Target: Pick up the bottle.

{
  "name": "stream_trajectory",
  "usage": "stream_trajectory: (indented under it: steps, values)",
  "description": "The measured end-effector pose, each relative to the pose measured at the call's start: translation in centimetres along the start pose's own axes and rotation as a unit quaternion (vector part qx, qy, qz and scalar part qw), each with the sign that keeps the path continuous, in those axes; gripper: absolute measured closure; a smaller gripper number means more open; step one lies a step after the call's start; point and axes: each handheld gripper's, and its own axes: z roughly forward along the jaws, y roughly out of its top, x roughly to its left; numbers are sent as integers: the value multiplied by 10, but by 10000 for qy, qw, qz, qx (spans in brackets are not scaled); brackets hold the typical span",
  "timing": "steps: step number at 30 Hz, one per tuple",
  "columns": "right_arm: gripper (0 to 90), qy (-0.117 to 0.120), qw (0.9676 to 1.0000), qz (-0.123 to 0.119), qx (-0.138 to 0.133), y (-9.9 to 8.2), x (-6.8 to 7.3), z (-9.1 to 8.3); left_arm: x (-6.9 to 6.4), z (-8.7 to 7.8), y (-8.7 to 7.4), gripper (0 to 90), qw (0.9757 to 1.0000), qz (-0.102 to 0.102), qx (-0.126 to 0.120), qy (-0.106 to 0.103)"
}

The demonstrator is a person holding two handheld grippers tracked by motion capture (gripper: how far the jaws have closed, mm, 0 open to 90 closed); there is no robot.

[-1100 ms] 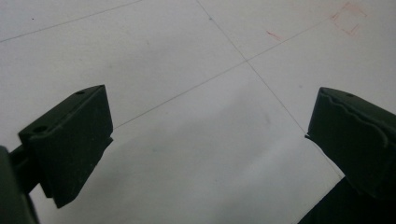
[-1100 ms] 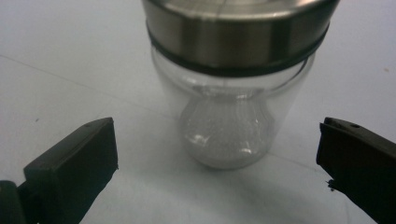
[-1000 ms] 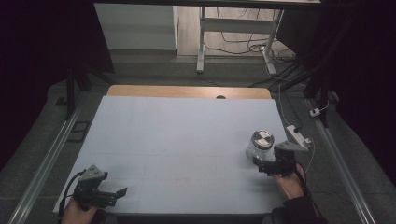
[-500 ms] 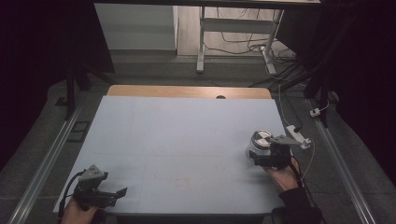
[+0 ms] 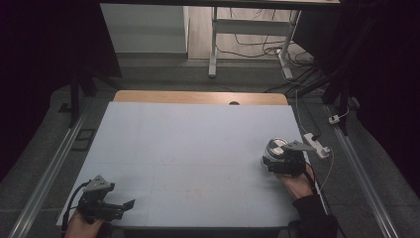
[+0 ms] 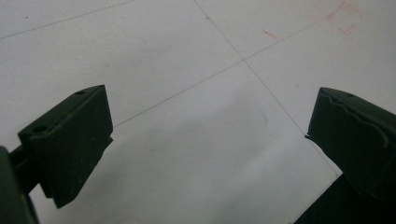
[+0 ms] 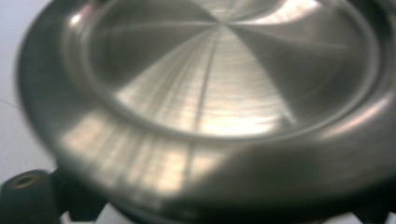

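Observation:
A round brushed-steel container [image 5: 276, 147] stands at the right of the white table [image 5: 198, 144]. My right gripper [image 5: 271, 159] reaches it from the near side, and its jaws have just been closing with the container between them. In the right gripper view the container's shiny top [image 7: 224, 84] looms very close and blurred, with black jaw parts tucked tight under its rim at both lower corners. My left gripper [image 5: 121, 207] rests at the near left corner, open. In its own view the left gripper [image 6: 210, 107] has only bare table between its fingers.
A white plug block [image 5: 317, 144] with a cable lies at the table's right edge, just beyond the container. A wooden strip [image 5: 198, 96] borders the far edge, and metal rails [image 5: 44, 173] run along both sides. Thin pencil lines and red marks [image 6: 345, 18] cross the surface.
My right gripper has moved forward and a little left, up against the steel container, which has stayed in place. The left gripper has not moved.

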Motion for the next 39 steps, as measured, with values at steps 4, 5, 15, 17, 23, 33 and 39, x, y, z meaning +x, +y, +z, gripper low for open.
stream_trajectory:
  steps: [4,5,15,17,23,33,39]
  values:
    - [141,-40,10000,-66,15,1,2,-1,0,0,0,9,10000,3,-3,-16]
    - [142,-51,9999,-86,21,1,2,-1,0,0,0,9,10000,4,-3,-21]
    - [147,-59,9999,-131,77,3,4,-4,0,0,0,10,10000,12,-8,-52]
    - [147,-7,9999,-119,45,5,5,-5,0,0,0,10,10000,8,-10,-54]
    - [147,169,9998,-142,-20,10,11,-10,0,-1,0,10,10000,4,-23,-59]
    - [147,472,9984,-269,-144,20,30,-17,0,-1,0,11,10000,2,-19,-60]
    - [147,661,9970,-374,-158,25,45,-17,1,-1,0,11,10000,-3,-20,-73]
